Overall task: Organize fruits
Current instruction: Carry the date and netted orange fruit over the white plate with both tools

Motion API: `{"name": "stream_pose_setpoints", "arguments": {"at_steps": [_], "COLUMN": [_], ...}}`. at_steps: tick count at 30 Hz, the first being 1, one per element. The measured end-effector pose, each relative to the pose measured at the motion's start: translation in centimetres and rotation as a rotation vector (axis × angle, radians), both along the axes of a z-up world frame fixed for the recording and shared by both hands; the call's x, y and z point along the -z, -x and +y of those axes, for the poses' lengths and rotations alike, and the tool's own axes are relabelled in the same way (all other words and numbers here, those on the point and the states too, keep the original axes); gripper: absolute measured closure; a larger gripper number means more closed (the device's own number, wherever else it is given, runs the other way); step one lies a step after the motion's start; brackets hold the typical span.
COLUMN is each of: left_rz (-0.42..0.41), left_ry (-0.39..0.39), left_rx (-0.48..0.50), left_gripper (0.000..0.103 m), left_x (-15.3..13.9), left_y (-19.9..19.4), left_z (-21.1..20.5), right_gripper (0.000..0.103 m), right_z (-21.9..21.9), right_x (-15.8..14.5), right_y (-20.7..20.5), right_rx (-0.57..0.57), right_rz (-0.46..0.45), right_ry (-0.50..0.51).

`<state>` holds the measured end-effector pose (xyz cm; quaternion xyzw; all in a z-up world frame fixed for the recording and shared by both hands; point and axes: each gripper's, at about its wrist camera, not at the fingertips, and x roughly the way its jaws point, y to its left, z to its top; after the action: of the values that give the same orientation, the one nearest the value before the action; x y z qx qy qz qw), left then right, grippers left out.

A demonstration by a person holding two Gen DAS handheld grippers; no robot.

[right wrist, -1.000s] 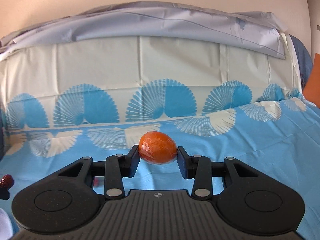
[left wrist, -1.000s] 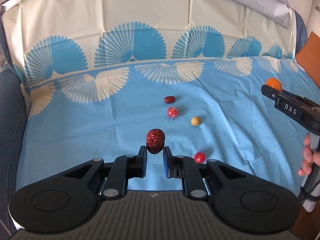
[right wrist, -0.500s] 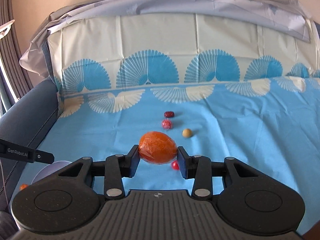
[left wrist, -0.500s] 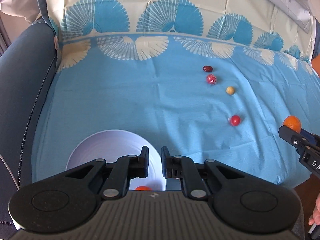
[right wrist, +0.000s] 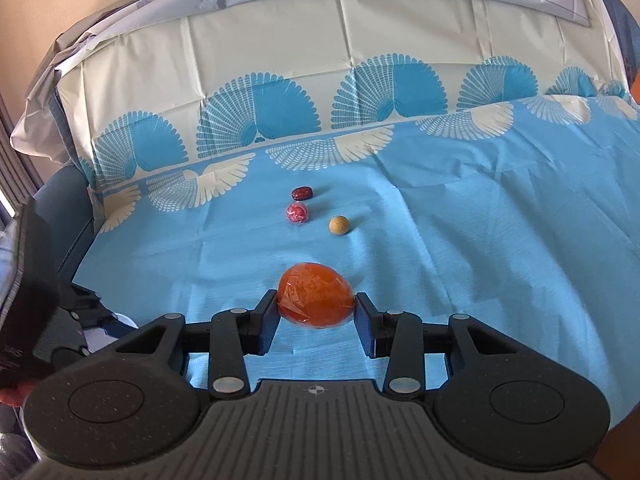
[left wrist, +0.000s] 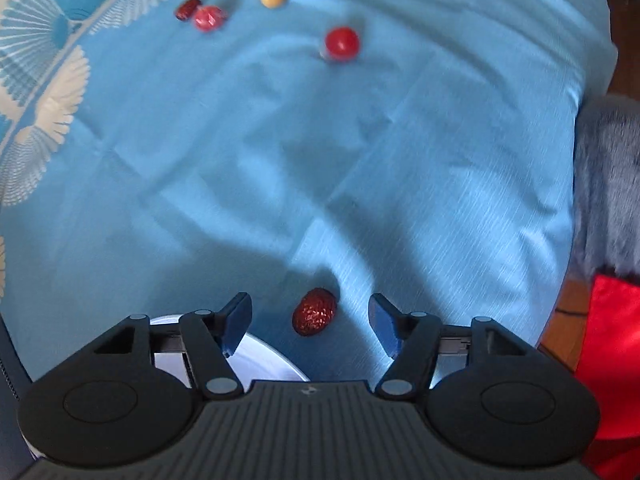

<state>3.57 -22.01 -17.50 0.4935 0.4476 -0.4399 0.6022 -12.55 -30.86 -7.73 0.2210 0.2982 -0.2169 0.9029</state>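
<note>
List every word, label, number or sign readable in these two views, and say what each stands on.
No words or numbers can be read in either view.
Left gripper, open: small round emblem on its body, no letters.
Right gripper, shut on the orange fruit: same emblem, no letters.
Left gripper's side, at the right wrist view's left edge: too blurred to read.

No text or label can be read.

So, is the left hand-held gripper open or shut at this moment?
Open. The left hand-held gripper has its fingers spread wide, holding nothing; the dark red date appears in the gap between them, beside the white bowl.
</note>
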Motion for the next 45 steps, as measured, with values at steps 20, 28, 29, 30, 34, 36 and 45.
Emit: {"name": "stream_pose_setpoints", "arguments": {"at_steps": [20, 28, 29, 30, 34, 36, 45], "left_rz": [-0.056, -0.147, -0.158, -0.169, -0.194, -0.199, -0.192], "left_ry": [0.31, 0.382, 0.388, 0.398, 0.441, 0.462, 0.527], "left_rx": [-0.571, -0.737, -0.748, -0.761, -0.803, -0.821, -0.863], "left_gripper": [0.08, 0.08, 0.08, 0.08, 0.08, 0.08, 0.08], "left_x": [-14.0, -19.3, -19.7, -20.0, -21.1, -21.4, -21.9], "left_y": [2.3, 9.1, 9.6, 10.0, 11.3, 11.9, 12.9], "left_z": [9.2, 17.0, 17.9, 18.8, 21.9, 23.3, 27.0], "right_gripper": [0.061, 0.061, 0.061, 0.061, 0.061, 0.061, 0.061], "right_z": [3.0, 11.5, 12.4, 13.3, 16.4, 17.6, 21.3], "right_x": [-3.6, -8.0, -8.2, -8.5, -9.2, -9.6, -11.1], "right_y": [1.2, 4.4, 4.7, 5.0, 6.0, 6.3, 7.0], "right_rx": [-0.07, -0.242, -0.261, -0.278, -0.326, -0.34, -0.39], "right_rz": [-0.036, -0.061, -0.057, -0.054, -0.038, -0.034, -0.024], "right_ry": [0.022, 0.01, 0.01, 0.012, 0.044, 0.057, 0.138]}}
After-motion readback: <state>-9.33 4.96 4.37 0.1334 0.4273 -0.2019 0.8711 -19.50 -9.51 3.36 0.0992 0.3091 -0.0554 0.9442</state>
